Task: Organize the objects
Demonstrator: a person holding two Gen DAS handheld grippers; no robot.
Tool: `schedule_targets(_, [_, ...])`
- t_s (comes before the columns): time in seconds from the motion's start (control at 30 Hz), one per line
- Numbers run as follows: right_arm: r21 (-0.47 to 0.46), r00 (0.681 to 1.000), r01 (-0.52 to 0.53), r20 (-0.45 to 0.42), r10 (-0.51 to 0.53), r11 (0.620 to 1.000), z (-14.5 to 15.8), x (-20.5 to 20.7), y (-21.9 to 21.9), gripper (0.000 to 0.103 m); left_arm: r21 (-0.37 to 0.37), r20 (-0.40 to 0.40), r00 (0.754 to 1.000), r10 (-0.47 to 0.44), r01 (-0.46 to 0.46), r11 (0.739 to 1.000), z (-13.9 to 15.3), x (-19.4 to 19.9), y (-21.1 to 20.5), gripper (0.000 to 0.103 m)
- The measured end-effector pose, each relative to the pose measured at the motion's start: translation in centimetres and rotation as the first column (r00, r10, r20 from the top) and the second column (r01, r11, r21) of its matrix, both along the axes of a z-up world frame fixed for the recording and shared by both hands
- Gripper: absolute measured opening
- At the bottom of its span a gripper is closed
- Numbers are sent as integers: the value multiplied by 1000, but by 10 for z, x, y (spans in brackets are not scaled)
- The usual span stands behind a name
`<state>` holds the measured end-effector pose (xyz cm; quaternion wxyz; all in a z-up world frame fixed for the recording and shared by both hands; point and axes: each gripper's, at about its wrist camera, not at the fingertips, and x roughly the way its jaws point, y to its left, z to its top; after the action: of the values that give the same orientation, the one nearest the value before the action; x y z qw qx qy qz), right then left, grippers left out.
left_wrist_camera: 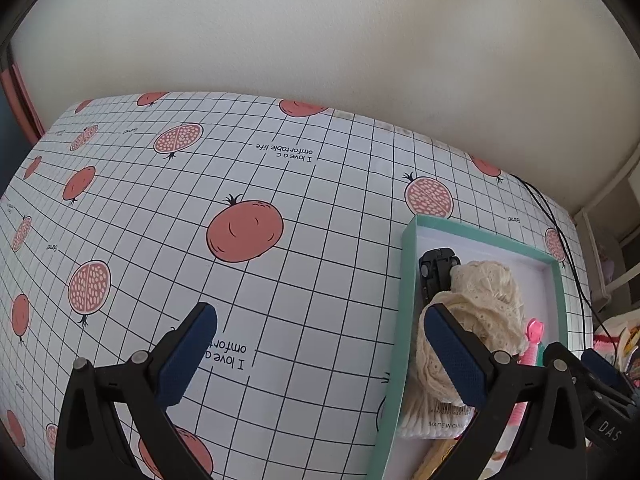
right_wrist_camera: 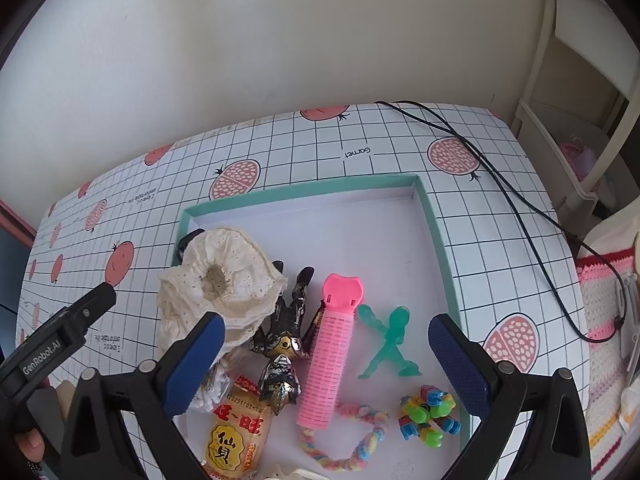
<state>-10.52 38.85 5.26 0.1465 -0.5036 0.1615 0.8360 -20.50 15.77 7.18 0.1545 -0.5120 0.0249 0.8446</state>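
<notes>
Tongs: left (left_wrist_camera: 320, 352) and right (right_wrist_camera: 326, 354) spread, empty | lace scrunchie (right_wrist_camera: 224, 280) hides black item.

Both views are bright with soft, even daylight and show no harsh glare. Fisheye distortion bows the grid-patterned pomegranate-print worktop (left_wrist_camera: 304, 216) and darkens the corners at 10 and 2 o'clock. The plain cream wall (right_wrist_camera: 280, 40) looks slightly hazy. Shadows are faint, and focus is sharp at centre.
</notes>
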Motion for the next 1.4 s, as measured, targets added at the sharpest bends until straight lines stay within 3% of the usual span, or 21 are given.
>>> schedule_targets(0.53, [39,1000,2,-2,-2,999,19,8,-21,103,-33,-51,998,22,-24,999,24,11,-23,103])
schedule_targets(0.7, [63,999,5,-39,-3,998,37,14,-34,103,-6,-46,999,13,-14,1000,36,22,-31,103])
schedule_targets(0.97, [129,998,-20,-57,27,991,48,41,-60,103,37,-74,997,10,-7,999,57,48,-45,103])
schedule_targets(1.4, [151,994,-33,-96,48,988,55,94,-78,103,62,-139,990,2,7,998,63,96,-88,103])
